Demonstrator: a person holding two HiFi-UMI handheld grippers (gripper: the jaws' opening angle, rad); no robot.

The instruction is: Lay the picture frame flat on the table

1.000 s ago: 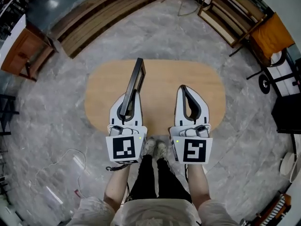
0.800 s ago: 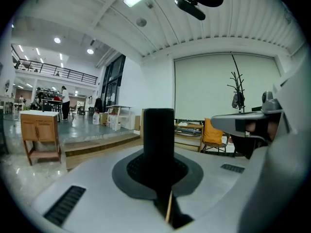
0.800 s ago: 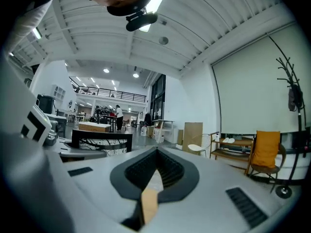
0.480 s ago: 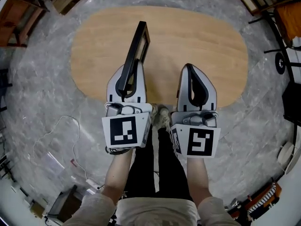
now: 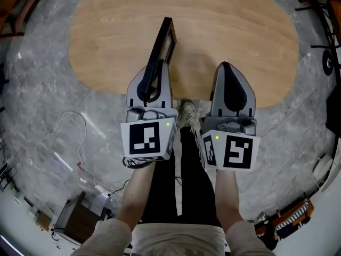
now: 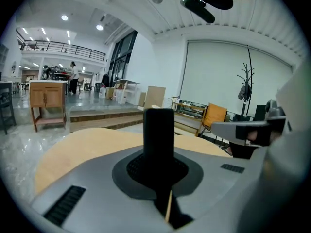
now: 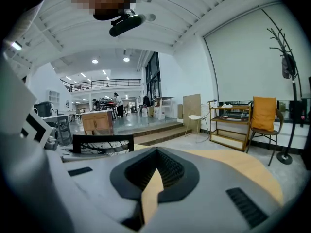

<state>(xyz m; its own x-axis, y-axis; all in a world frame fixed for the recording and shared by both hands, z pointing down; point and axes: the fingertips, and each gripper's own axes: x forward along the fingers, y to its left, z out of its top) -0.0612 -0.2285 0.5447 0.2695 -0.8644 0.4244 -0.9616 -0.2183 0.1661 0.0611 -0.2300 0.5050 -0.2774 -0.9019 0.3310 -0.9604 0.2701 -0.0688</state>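
A black picture frame (image 5: 164, 39) stands on edge over the near part of the oval wooden table (image 5: 106, 36), running away from me. My left gripper (image 5: 154, 74) is shut on its near end. In the left gripper view the frame (image 6: 159, 130) rises as a dark bar between the jaws. Whether its lower edge touches the table I cannot tell. My right gripper (image 5: 227, 67) hovers at the table's near edge, shut and empty, a hand's width right of the frame. From the right gripper view the frame (image 7: 102, 143) shows at the left.
The person's legs and shoes (image 5: 185, 113) are below the table's near edge. Cables (image 5: 69, 143) lie on the marble floor at the left. An orange-cushioned chair (image 7: 264, 114), a shelf unit (image 7: 228, 123) and a coat stand (image 7: 286, 62) stand beyond the table.
The head view has tipped further down, so the table sits higher in the picture. Both grippers keep their places beside each other. The left one still holds the frame on edge.
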